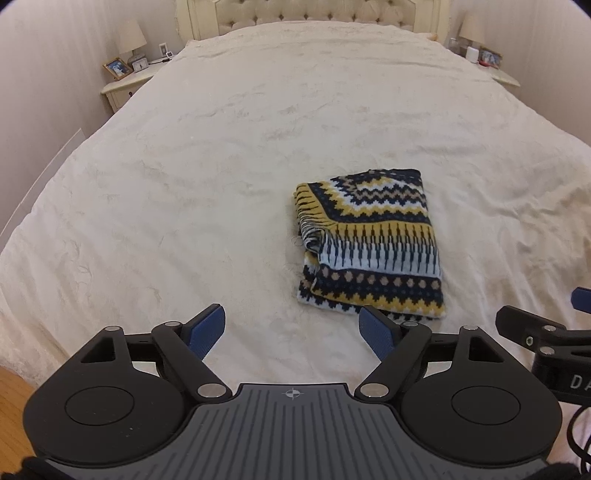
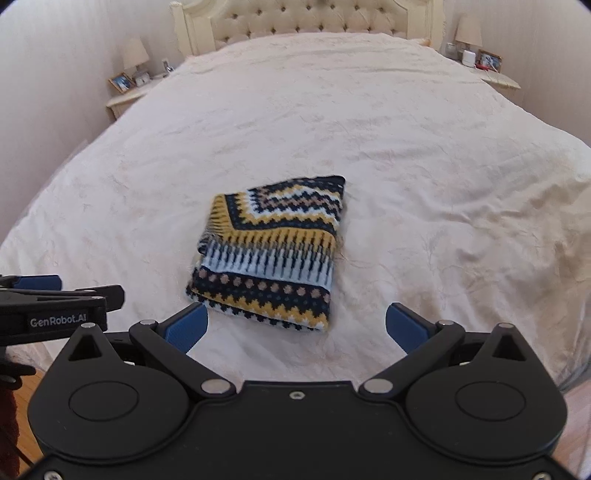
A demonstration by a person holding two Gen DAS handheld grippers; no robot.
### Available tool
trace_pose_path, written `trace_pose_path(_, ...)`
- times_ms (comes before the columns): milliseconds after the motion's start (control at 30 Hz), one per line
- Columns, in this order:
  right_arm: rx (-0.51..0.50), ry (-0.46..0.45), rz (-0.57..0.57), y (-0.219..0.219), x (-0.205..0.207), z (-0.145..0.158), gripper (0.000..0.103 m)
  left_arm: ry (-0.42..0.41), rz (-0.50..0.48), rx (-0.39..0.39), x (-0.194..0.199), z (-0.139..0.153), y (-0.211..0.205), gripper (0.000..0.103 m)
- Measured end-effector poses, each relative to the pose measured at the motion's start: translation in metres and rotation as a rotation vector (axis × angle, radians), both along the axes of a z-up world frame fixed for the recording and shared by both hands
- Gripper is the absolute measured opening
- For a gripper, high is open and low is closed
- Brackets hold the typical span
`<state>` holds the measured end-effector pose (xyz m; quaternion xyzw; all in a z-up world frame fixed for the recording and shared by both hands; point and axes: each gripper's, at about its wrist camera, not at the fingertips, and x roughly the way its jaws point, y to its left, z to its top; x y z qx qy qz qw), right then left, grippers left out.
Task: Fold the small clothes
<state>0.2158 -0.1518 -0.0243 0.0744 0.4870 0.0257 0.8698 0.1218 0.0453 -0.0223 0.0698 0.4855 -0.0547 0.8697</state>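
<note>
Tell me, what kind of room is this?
A bedroom, most likely in a home. A wide bed with a tufted headboard fills the view, a nightstand with a lamp stands beside it, and a folded knit lies on the cover.

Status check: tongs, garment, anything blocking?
Left tongs open, empty. Right tongs open, empty. Patterned knit garment folded on bedspread. Nothing in the way.

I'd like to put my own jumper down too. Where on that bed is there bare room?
Nearly everywhere: the bedspread lies bare left of the folded patterned knit, beyond it up to the headboard, and to its right. Only the near edge is crowded, where the open left gripper and right gripper sit by the knit.
</note>
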Motion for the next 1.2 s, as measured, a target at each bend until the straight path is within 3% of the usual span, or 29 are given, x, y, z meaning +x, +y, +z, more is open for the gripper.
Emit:
trace_pose_path(367,0.03,0.038,-0.049,0.003,-0.003,0.002,0.102,0.025,-0.002,-0.005,-0.001,0.0,0.007,0.079)
trace_pose_path(1200,0.017,0.082,-0.04,0.018,0.009,-0.001,0.102,0.086,-0.015,-0.025,0.011,-0.011,0.014,0.079)
